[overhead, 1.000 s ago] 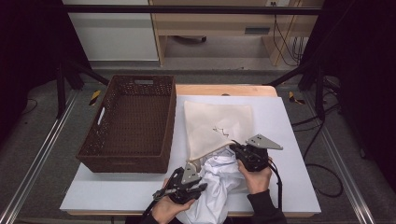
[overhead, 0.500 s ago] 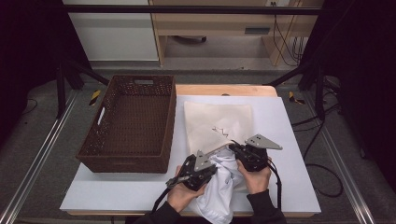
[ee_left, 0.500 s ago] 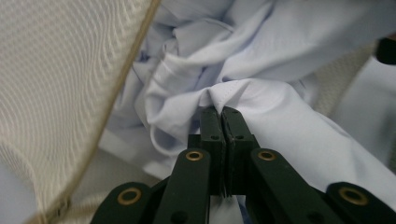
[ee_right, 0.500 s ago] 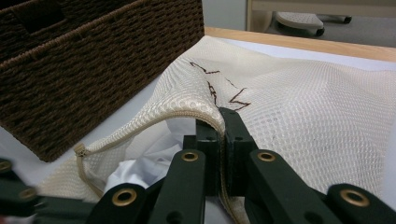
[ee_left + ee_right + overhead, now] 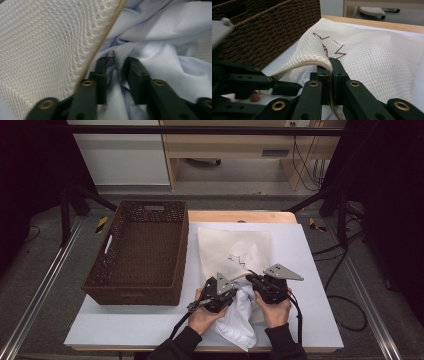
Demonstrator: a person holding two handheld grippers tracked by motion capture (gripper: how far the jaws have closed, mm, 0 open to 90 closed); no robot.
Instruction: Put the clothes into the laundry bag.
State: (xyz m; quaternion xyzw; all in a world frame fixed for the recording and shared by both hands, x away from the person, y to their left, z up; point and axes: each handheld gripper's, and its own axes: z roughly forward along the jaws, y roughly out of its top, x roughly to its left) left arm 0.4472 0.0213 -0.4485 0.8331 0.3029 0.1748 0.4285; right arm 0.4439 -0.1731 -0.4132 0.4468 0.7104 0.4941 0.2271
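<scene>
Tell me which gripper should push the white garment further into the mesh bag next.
Left. The left gripper has just opened, jaws over the white garment at the bag's mouth. The right gripper is shut on the mesh bag edge, holding it open.

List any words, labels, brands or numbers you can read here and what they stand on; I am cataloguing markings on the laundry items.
None can be read.
The mesh laundry bag bears dark brown stitched zigzag strokes, a mark too loose to read as letters.
The white garment, the wicker basket and the grippers show no lettering.
</scene>
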